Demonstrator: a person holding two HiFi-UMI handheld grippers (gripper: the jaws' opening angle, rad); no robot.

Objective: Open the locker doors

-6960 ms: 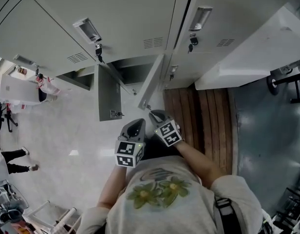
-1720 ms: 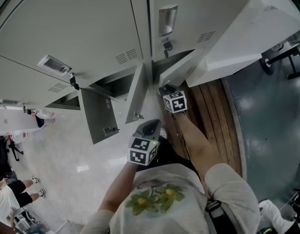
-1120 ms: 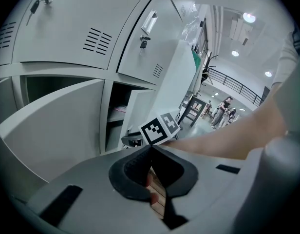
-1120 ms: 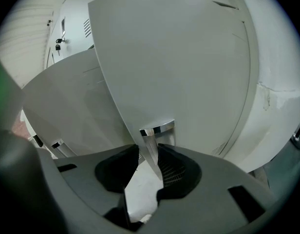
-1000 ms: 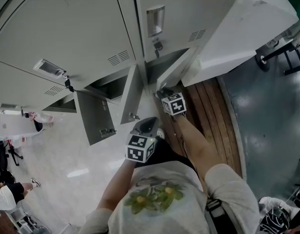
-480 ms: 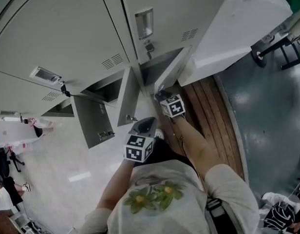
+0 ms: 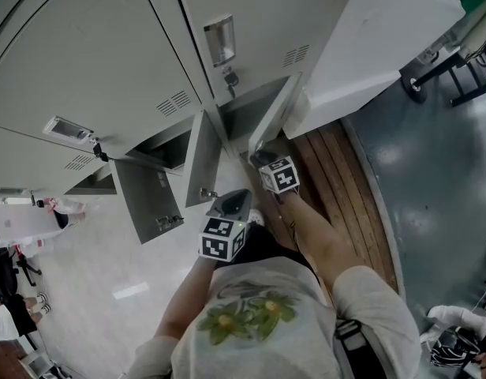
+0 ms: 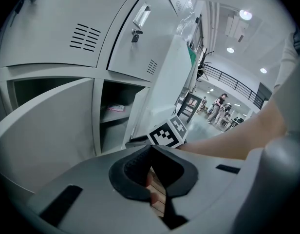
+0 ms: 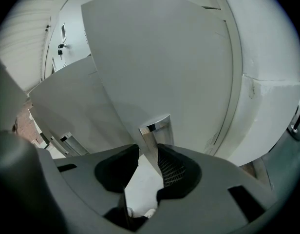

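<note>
Head view: bottom row of lockers mostly swung out, last door in hand

Going left to right: the far-left lower door and middle lower door hang wide open, and the right lower door is only partway out, so I'd say that one's left to finish. The upper doors look shut. The left gripper sits tucked near the body, tilted down, jaws pinched together on nothing. The right gripper reaches forward on a stretched arm with its jaws spread. The right door's handle edge is between them, against one pad, not clamped.
</note>
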